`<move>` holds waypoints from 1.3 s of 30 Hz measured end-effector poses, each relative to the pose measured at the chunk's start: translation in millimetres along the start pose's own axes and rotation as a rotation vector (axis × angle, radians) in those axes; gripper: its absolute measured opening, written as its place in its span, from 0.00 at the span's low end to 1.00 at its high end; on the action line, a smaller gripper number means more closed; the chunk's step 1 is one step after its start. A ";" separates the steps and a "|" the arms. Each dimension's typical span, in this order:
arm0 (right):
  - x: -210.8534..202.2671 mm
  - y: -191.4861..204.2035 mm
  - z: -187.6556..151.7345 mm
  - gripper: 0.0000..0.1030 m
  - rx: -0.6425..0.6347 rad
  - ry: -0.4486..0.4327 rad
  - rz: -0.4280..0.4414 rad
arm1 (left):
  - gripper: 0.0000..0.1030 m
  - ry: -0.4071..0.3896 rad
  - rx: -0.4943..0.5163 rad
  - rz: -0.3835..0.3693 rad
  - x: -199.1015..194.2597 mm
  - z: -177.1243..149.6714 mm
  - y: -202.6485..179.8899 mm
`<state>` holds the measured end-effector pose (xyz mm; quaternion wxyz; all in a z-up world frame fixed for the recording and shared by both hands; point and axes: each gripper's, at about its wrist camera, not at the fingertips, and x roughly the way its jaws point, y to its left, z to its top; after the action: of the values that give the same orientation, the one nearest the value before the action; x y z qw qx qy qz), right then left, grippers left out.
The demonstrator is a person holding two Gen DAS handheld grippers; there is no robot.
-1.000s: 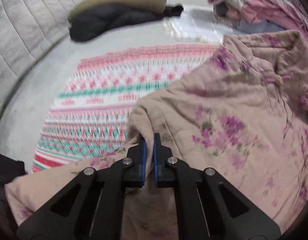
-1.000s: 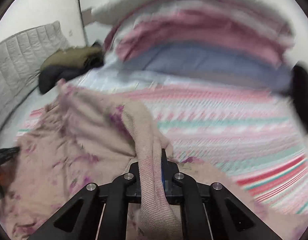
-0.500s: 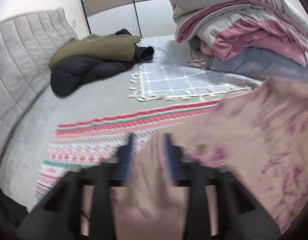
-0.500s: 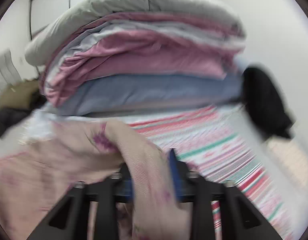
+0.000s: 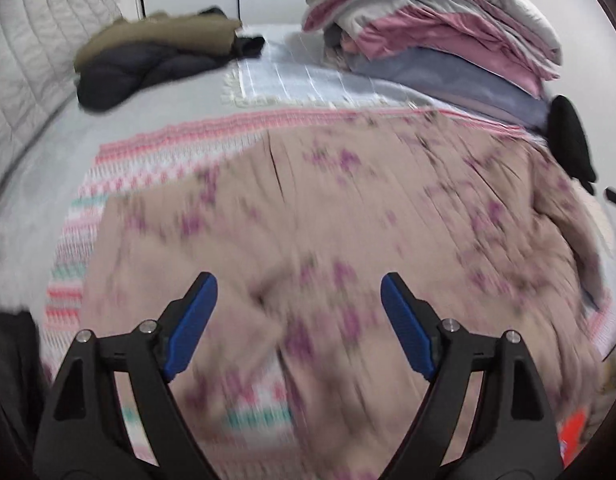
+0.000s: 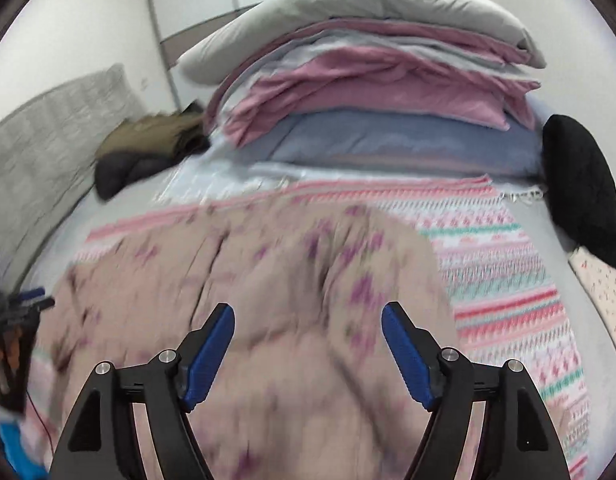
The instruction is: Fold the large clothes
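Change: a second ago both grippers pinched folds of the floral garment; now both have let go and the cloth has dropped across the striped blanket
Left gripper (image 5: 299, 300): jaws spread wide, nothing between the blue pads (image 5: 191, 320), hovering over the garment's near part
Right gripper (image 6: 308, 330): jaws equally wide, empty, above the garment's near right part
Floral garment (image 5: 348, 208): beige with purple flowers, lying mostly spread over the middle of the striped blanket (image 5: 147, 160), its far edge close to the blanket's far pink border; blurred, so fine creases are hard to read
Striped blanket: pink, teal and white bands, showing along the left edge and, in the right wrist view, along the right edge of the bed
Surroundings: a bedding stack (image 6: 368, 80) at the bed's far right corner, a dark jacket pile (image 5: 155, 60) at the far left by the headboard, a black cushion (image 6: 580, 184) on the right edge
Step in hand: judged as the lay-out before the first fold
Doing it well: smooth the ridge running through the middle first, then take two matching edge points, one per gripper, pinching a single layer only, and carry them over together so the fold line stays straight
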<state>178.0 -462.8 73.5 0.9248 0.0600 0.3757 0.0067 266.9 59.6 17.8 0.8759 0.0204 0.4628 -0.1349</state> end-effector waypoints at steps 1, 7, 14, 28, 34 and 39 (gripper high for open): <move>-6.6 2.5 -13.1 0.75 -0.006 0.018 0.010 | 0.81 0.012 -0.012 -0.021 -5.3 -9.8 0.5; -32.0 7.0 -84.7 0.75 0.009 0.096 0.081 | 0.82 0.084 -0.104 -0.167 -35.6 -85.1 -1.7; -29.2 -33.4 -150.2 0.75 0.196 0.165 0.170 | 0.82 0.157 -0.176 -0.334 -28.6 -165.3 -23.5; 21.9 -72.3 -232.6 0.58 0.474 0.182 0.303 | 0.38 0.217 -0.329 -0.564 12.0 -220.0 -67.2; -7.2 -44.2 -220.9 0.17 0.381 0.148 0.280 | 0.17 0.087 -0.302 -0.539 -39.4 -215.2 -64.3; -94.6 -35.1 -198.3 0.15 0.357 0.021 0.329 | 0.15 -0.102 -0.358 -0.570 -128.0 -191.8 -23.9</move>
<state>-29.0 -482.1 -5.8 0.8820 0.2826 0.3658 0.0914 37.9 95.2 15.0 0.8146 -0.2708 0.4219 -0.2918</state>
